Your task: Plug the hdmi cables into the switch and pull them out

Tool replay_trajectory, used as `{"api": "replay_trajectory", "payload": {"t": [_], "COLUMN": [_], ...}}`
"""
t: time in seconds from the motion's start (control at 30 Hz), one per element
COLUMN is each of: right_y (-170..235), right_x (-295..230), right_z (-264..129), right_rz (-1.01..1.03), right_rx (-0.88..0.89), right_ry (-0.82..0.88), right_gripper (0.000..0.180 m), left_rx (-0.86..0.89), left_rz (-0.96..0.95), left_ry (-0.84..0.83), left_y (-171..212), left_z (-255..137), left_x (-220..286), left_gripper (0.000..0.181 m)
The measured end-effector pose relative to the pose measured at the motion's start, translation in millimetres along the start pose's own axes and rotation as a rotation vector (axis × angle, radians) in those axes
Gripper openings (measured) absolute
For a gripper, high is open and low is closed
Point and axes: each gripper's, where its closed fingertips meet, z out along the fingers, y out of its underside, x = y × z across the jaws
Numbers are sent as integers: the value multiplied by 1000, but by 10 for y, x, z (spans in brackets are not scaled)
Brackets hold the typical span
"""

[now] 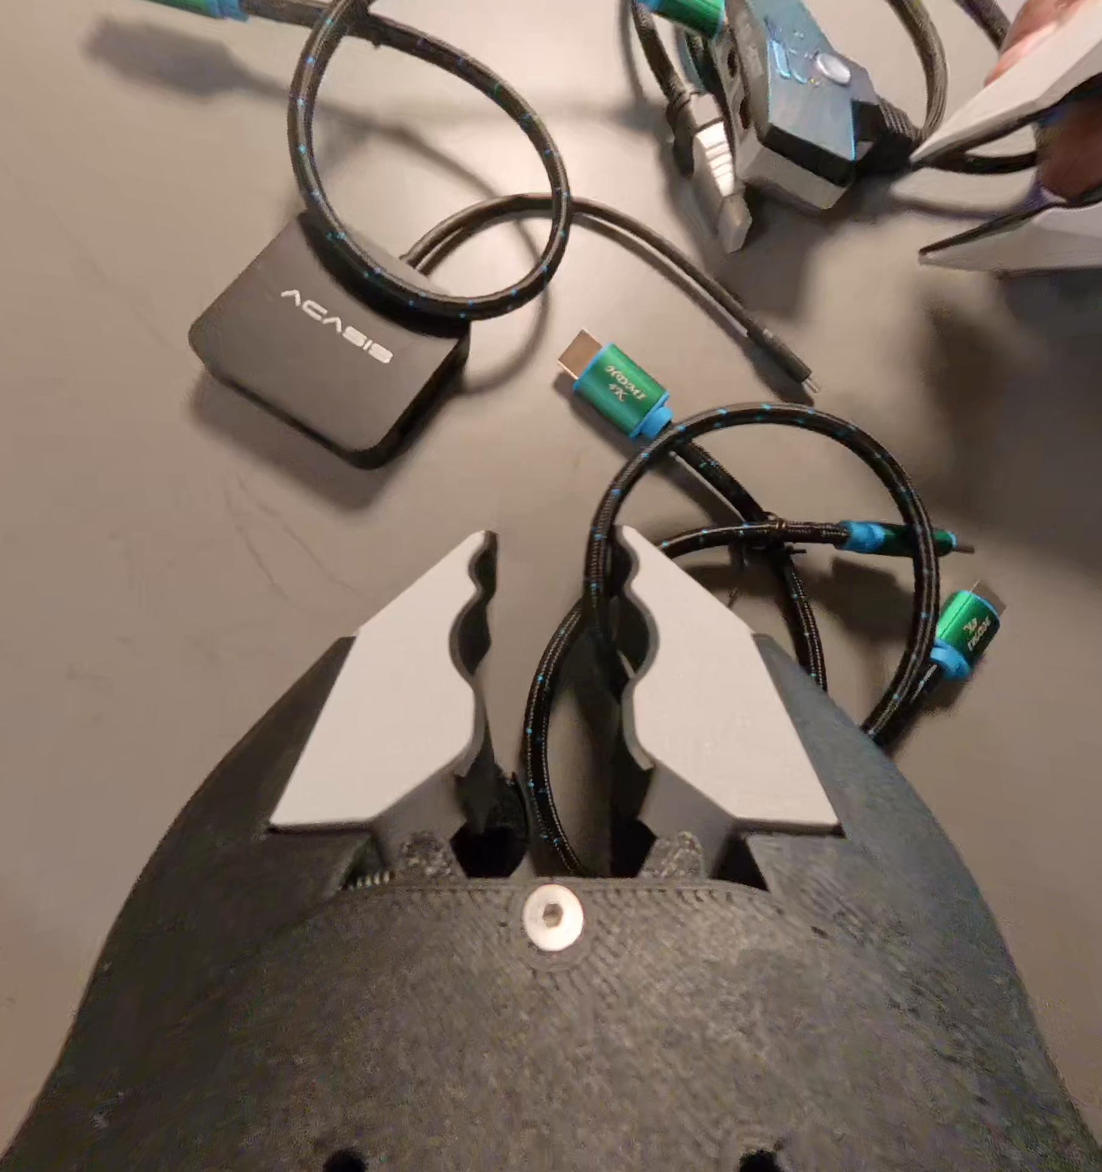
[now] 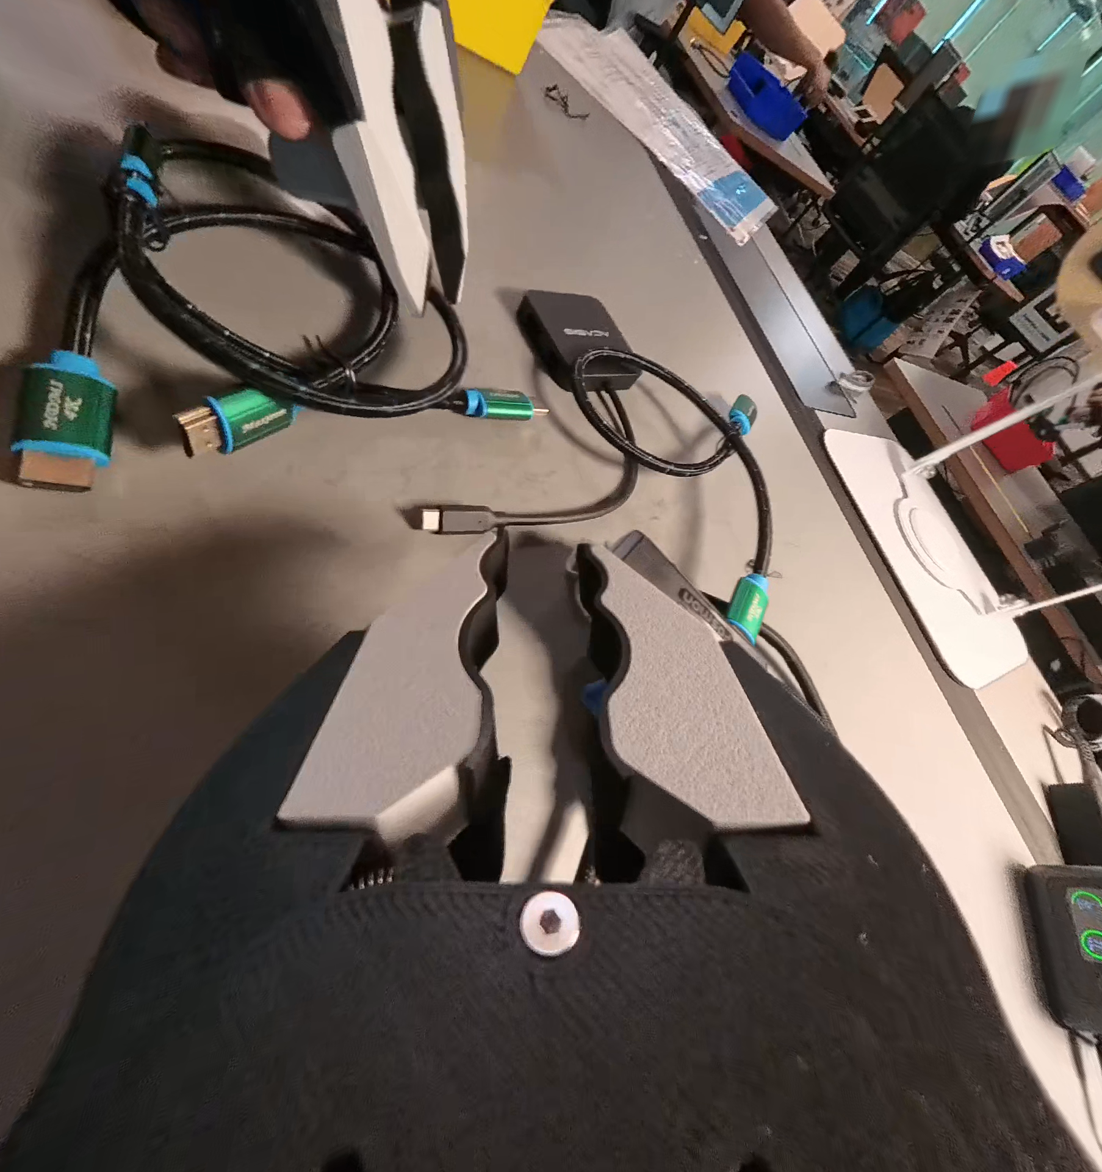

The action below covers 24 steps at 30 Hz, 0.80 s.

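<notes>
The dark HDMI switch (image 1: 796, 114) lies at the top right of the left wrist view, with a green plug (image 1: 688, 9) in one side. In the right wrist view the switch (image 2: 669, 580) sits partly under my right finger, a green plug (image 2: 748, 609) in it. My right gripper (image 2: 539, 552) is open just above it, and a blue collar peeks from behind its right finger. My left gripper (image 1: 558, 545) is open over a braided cable loop (image 1: 751, 418). A loose green plug (image 1: 618, 387) lies ahead of it.
A black adapter box (image 1: 320, 355) with a thin USB-C lead (image 1: 789, 368) lies left of centre. Several green-plugged cables (image 2: 66, 406) lie bundled at the left. Beyond the table edge (image 2: 789, 317) are a white stand (image 2: 916, 539) and a power bank (image 2: 1093, 938). The grippers' ends are close to 15 cm from one another. The dark HDMI switch (image 1: 796, 114) is closer to my right gripper, around 4 cm from its tips; the left tips are 15 cm off.
</notes>
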Motion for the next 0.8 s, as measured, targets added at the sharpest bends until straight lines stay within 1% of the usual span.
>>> {"api": "replay_trajectory", "payload": {"t": [0.07, 0.13, 0.17, 0.33, 0.4, 0.6, 0.8], "right_y": [11, 6, -3, -75, -82, -124, -172], "right_x": [-17, -9, 0, 10, 3, 1, -65], "right_z": [13, 7, 0, -37, -39, -65, -80], "right_rz": [-6, -6, -2, 28, 32, 46, 47], "right_rx": [-6, -2, 4, 51, 55, 81, 112], "right_ry": [-2, 2, 4, -7, -12, -22, -60], "right_gripper": [22, 22, 23, 23, 23, 23, 27], "left_rx": [7, 26, 58, 330, 405, 563, 671], "left_rz": [26, 38, 47, 102, 89, -1, -9], "left_ry": [23, 6, 21, 197, 230, 346, 471], "left_y": [-14, -54, -106, -502, -607, -793, -925], "left_z": [1, -24, -59, -415, -513, -740, -876], "left_x": [56, 35, 56, 347, 383, 424, 597], "left_gripper": [21, 6, 6, 6, 6, 6, 6]}}
